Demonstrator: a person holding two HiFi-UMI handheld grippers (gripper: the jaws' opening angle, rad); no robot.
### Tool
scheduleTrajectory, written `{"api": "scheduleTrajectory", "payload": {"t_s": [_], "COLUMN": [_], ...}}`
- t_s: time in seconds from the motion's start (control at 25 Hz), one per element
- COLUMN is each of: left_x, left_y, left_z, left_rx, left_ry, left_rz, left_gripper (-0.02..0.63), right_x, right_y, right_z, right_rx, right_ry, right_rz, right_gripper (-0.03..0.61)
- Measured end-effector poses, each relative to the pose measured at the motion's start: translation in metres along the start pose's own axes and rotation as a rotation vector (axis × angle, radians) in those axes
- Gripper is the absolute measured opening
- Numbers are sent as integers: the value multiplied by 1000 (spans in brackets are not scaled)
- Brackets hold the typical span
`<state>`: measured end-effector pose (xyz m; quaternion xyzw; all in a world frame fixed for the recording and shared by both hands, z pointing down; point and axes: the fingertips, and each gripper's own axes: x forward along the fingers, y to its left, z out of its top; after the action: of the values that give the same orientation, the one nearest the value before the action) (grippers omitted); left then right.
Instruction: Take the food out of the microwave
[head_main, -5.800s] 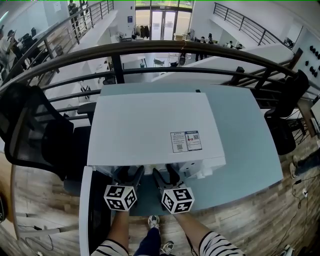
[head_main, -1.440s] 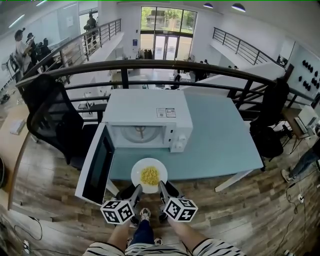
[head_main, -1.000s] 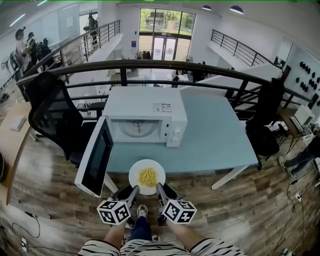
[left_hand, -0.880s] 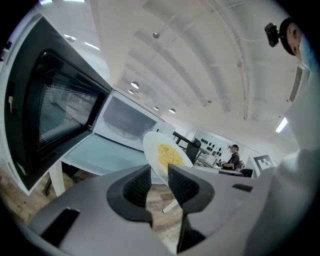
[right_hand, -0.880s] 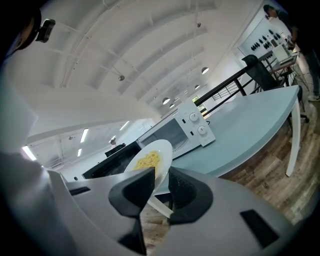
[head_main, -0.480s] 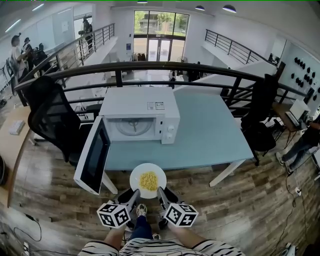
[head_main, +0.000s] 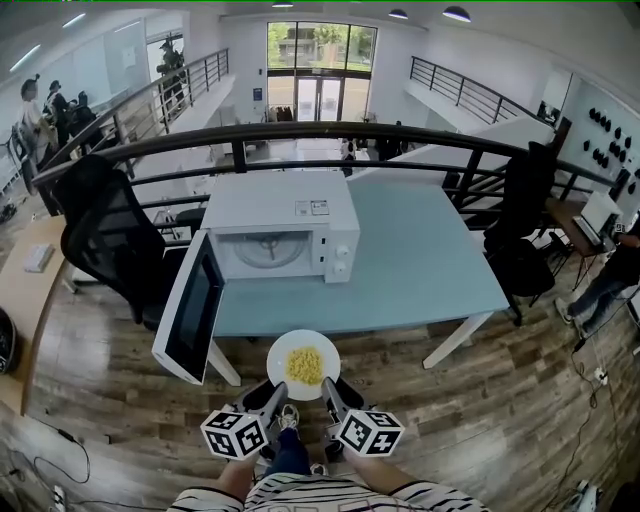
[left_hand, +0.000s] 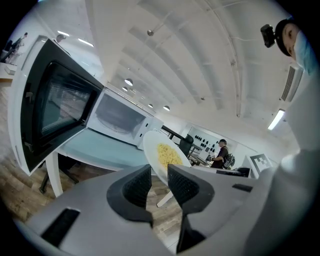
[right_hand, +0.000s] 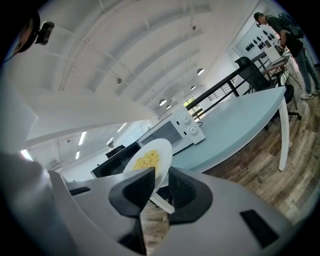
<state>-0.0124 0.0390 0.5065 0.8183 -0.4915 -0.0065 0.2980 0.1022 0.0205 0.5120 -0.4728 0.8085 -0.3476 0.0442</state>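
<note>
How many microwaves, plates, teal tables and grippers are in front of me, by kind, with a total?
microwave: 1
plate: 1
teal table: 1
grippers: 2, the left gripper and the right gripper
total: 5

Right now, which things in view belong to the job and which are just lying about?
Job: plate of food, gripped by left gripper and right gripper; microwave, door open.
Lying about: table, black chair, railing.
</note>
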Motion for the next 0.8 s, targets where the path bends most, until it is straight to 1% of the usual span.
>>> {"api": "scheduleTrajectory", "payload": {"t_s": [0.8], "left_x": [-13], "left_y": [-1], "left_z": [-23], "left_rx": [-32], "left_ry": [13], "left_rz": [30], "left_gripper": [109], "right_x": [-9], "right_y": [-5], "right_z": [-20], "right_rx": [28], "right_ry": [29], "right_rz": [-1], "right_gripper": [89]}}
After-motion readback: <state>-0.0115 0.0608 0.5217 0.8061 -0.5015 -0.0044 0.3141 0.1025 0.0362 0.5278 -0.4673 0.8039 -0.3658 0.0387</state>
